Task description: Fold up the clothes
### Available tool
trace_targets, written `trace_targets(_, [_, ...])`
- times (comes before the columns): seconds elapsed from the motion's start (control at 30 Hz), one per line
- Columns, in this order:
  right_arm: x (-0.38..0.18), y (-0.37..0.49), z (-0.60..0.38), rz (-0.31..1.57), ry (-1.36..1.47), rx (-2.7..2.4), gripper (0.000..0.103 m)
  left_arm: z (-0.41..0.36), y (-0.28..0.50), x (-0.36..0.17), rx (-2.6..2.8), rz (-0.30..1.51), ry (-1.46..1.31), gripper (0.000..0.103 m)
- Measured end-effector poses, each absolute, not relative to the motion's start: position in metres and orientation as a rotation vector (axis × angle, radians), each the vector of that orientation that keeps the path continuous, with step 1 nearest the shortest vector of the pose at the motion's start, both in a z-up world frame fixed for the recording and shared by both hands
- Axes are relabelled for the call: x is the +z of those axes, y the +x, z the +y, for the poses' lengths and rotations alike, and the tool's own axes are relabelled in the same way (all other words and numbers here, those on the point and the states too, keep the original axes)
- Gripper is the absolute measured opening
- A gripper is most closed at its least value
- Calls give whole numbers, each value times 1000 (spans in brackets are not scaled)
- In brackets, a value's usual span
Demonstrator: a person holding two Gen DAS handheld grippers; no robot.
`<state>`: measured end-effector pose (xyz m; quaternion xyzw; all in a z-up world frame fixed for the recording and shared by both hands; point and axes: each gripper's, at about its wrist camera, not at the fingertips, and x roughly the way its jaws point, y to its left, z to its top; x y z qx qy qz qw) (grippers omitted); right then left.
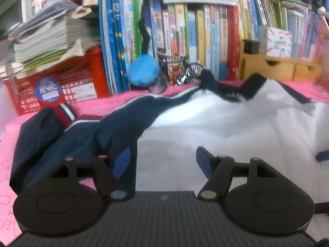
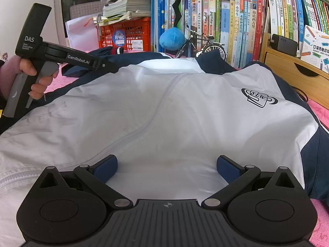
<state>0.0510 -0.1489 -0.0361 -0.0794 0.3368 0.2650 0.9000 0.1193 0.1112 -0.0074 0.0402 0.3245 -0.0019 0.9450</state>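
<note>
Left wrist view: the left gripper stands released over one white zip-front jacket with navy sleeves; its one visible navy sleeve trails toward 10 o'clock across the pink bedspread.

Right wrist view: the right gripper is also released above the jacket's chest, two blue pads clear of cloth. The slick fabric could bunch or slip if pinched shallowly, skewing the fold.

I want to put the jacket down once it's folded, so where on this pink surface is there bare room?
Bare pink cover shows left of the navy sleeve, and a strip right of the jacket by the wooden drawers. The back edge is crowded: red crate, books, toy bicycle.
</note>
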Motion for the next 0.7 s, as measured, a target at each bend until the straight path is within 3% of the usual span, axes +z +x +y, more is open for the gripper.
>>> trace_targets(0.33, [-37,52,-149,696,-165,551,103,192,135,-21,253,713,26,70])
trace_targets(0.5, [-37,53,-149,697,-162,544,103,229,109,1,202,606,-151,69])
trace_targets(0.57, [-37,53,-148,697,-160,541,103,253,108,8,249,555,-230,74])
trace_targets(0.7, [-37,53,-147,696,-158,535,103,283,141,12,362,529,-121,77])
